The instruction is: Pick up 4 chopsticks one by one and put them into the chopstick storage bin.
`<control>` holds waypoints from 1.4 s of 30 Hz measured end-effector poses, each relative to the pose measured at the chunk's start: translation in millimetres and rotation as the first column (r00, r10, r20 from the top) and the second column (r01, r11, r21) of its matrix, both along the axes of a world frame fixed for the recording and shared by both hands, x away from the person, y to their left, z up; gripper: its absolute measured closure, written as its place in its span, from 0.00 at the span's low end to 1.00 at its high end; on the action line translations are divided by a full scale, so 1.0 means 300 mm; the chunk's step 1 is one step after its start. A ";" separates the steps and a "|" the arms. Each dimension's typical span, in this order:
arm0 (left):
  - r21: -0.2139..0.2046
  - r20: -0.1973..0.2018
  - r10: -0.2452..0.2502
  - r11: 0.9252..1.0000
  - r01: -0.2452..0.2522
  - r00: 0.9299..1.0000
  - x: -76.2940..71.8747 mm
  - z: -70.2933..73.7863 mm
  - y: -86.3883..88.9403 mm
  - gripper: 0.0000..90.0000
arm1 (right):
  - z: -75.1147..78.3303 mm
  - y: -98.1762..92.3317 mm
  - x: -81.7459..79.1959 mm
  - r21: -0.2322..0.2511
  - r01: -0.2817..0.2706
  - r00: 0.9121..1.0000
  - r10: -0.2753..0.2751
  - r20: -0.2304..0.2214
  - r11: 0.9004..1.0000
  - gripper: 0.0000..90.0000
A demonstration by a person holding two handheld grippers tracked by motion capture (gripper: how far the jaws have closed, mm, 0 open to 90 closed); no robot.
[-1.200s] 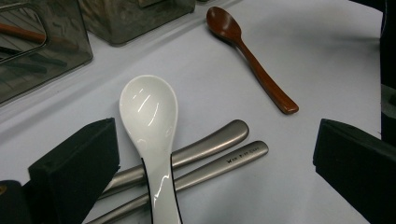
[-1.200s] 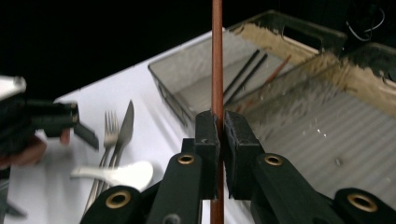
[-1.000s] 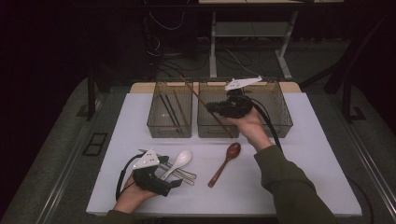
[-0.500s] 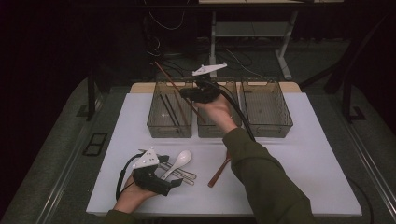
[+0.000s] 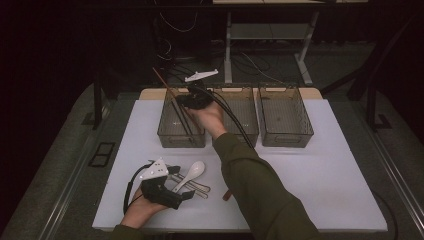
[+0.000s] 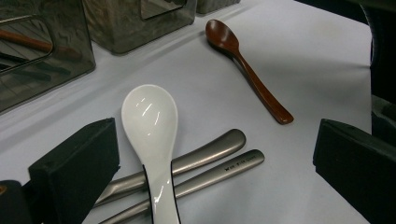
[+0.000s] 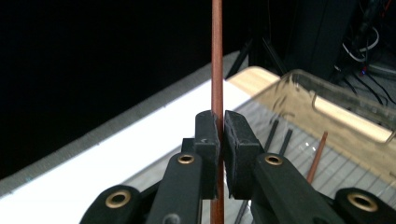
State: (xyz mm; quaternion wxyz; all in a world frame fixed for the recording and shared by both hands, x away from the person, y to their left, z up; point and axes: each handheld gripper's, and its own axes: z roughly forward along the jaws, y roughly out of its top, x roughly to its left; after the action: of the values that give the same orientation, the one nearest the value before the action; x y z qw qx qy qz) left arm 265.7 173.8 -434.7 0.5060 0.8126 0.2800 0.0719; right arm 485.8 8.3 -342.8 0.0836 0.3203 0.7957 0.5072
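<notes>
My right gripper hovers above the left clear bin, shut on a reddish-brown chopstick that slants up to the left. In the right gripper view its pads pinch the chopstick, and beneath lies the bin with a red chopstick and dark ones. My left gripper rests open near the mat's front left, by a white spoon. In the left gripper view, the white spoon lies across two metal handles between the open jaws. A brown wooden spoon lies beyond.
Three clear bins stand in a row at the back of the white mat: the left one, a middle bin and a right bin. My right forearm crosses the mat's middle and covers most of the brown spoon. A dark desk frame stands behind.
My right hand has swung left from between the middle and right bins to above the left bin, carrying the chopstick. Its forearm now hides the brown spoon. The left hand has stayed put.
</notes>
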 end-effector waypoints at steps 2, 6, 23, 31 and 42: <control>0.002 -0.002 0.000 1.000 0.000 1.000 0.001 0.000 0.000 0.00 | -0.030 0.009 0.002 -0.026 -0.003 1.000 0.002 -0.018 1.000 0.94; 0.003 -0.004 0.001 1.000 -0.001 1.000 0.001 0.000 -0.001 0.00 | -0.078 0.008 0.009 -0.083 0.011 0.998 -0.015 -0.055 0.997 0.94; 0.012 -0.003 0.004 1.000 -0.004 1.000 0.004 -0.002 0.001 0.00 | -0.089 -0.108 -0.013 -0.086 0.015 0.995 -0.023 -0.094 0.996 0.52; 0.021 -0.002 0.011 1.000 -0.011 1.000 0.003 -0.003 -0.002 0.00 | -0.087 -0.221 -0.081 -0.065 -0.035 0.996 0.030 -0.079 0.997 0.48; 0.032 -0.011 0.018 0.999 -0.018 1.000 0.003 -0.006 -0.005 0.00 | -0.045 -0.368 -0.174 -0.054 -0.081 0.996 0.079 -0.044 0.995 0.45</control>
State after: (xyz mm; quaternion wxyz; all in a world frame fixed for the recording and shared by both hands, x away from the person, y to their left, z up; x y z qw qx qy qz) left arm 266.7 172.3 -436.6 0.4907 0.8185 0.2888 0.0765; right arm 433.5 -102.3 -356.2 0.0554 0.2961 0.8233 0.4811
